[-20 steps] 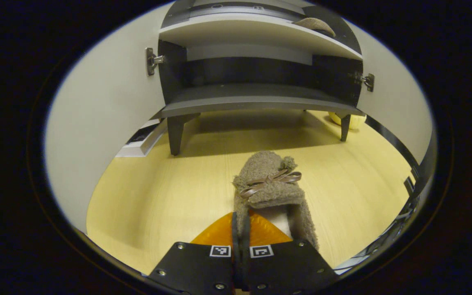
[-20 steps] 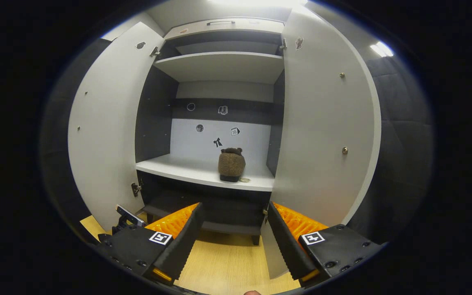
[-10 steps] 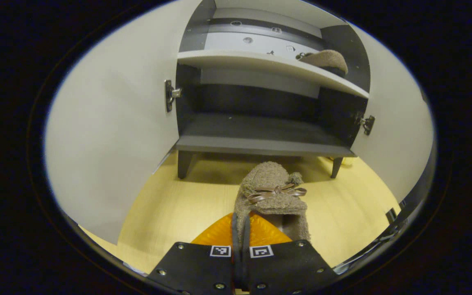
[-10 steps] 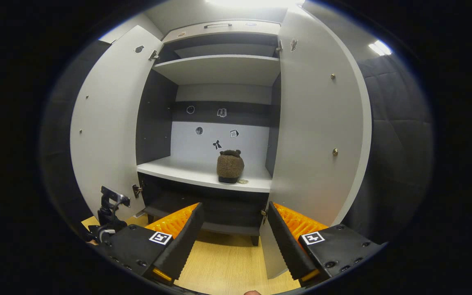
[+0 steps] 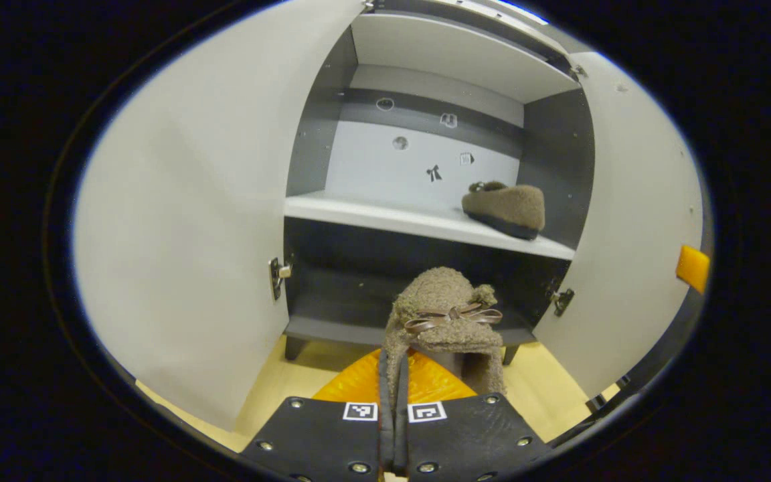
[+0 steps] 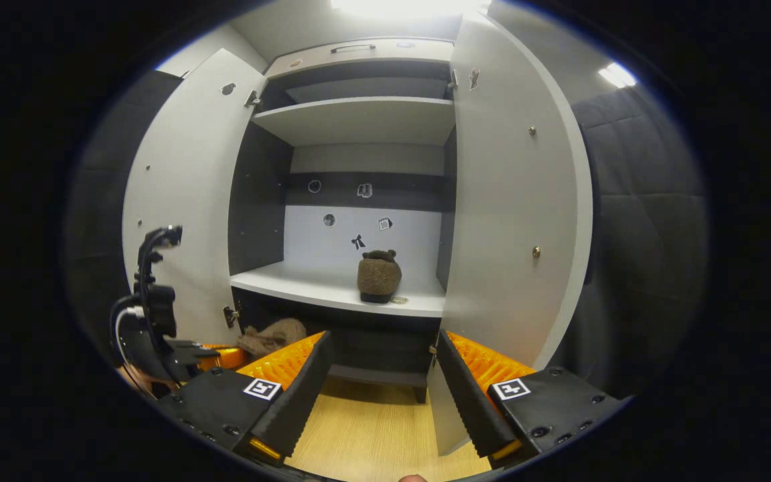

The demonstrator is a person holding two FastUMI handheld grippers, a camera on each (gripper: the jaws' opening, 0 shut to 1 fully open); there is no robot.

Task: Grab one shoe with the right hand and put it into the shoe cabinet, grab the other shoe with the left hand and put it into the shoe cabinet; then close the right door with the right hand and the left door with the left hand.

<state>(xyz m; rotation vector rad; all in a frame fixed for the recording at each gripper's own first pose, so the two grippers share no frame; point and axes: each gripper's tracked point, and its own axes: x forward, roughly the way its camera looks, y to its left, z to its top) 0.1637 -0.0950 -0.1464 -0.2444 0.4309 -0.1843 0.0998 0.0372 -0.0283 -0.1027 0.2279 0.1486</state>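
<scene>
Now the left gripper, clamped on the second shoe, is rising toward the shelf holding the first shoe, while the right gripper is hanging wide and empty.

shoes: fuzzy brown, held one w/ brown bow, shelved one dark sole | cabinet: white doors/shelves, dark grey sides | floor: pale wood grain

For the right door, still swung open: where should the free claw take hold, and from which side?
The right claw hangs open in front of the cabinet. The right door stands wide open, its inner face with small studs turned toward the shelves. That face offers no handle, so the free vertical edge looks the best spot: come from the outer side and push it closed rather than pinching.
</scene>
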